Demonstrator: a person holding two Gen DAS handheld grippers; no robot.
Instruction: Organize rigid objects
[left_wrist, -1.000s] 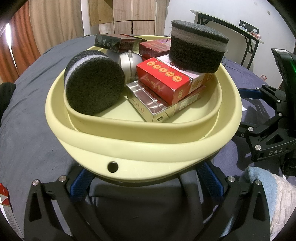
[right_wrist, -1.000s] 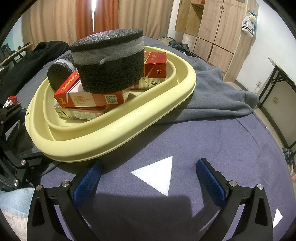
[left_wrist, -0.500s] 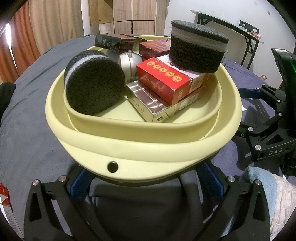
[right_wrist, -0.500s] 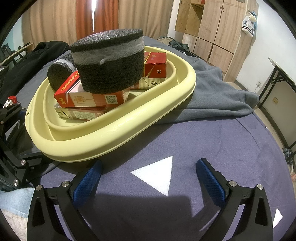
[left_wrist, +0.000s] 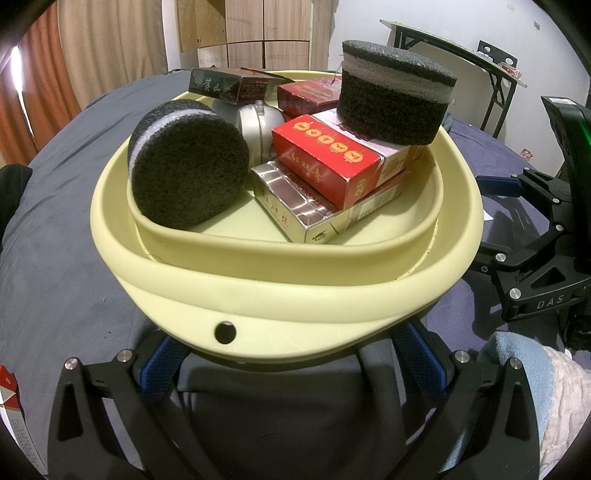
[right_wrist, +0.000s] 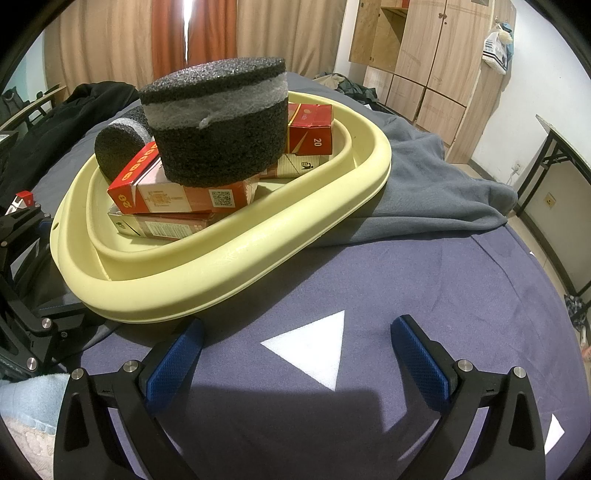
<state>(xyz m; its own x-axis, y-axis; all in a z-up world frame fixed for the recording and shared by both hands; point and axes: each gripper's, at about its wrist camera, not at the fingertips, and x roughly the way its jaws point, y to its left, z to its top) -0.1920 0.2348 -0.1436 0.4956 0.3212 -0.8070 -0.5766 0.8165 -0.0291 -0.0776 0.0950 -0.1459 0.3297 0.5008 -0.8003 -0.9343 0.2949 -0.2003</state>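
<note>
A pale yellow basin (left_wrist: 288, 291) (right_wrist: 236, 258) sits on the dark blue cloth. It holds a black foam cylinder (left_wrist: 184, 166) on its side, a second foam cylinder (left_wrist: 395, 96) (right_wrist: 218, 122) upright on a red box (left_wrist: 325, 155) (right_wrist: 177, 192), a silver box (left_wrist: 295, 203), a metal tin (left_wrist: 258, 122) and more boxes at the back. My left gripper (left_wrist: 291, 362) is open, its blue pads under the basin's near rim. My right gripper (right_wrist: 295, 354) is open and empty over the cloth beside the basin.
A white triangle of paper (right_wrist: 314, 347) lies between the right fingers. A grey blanket (right_wrist: 424, 173) lies behind the basin. A red and white box (left_wrist: 9, 398) lies at the far left. A light blue towel (left_wrist: 524, 373) is near right. Wardrobes and a folding table stand behind.
</note>
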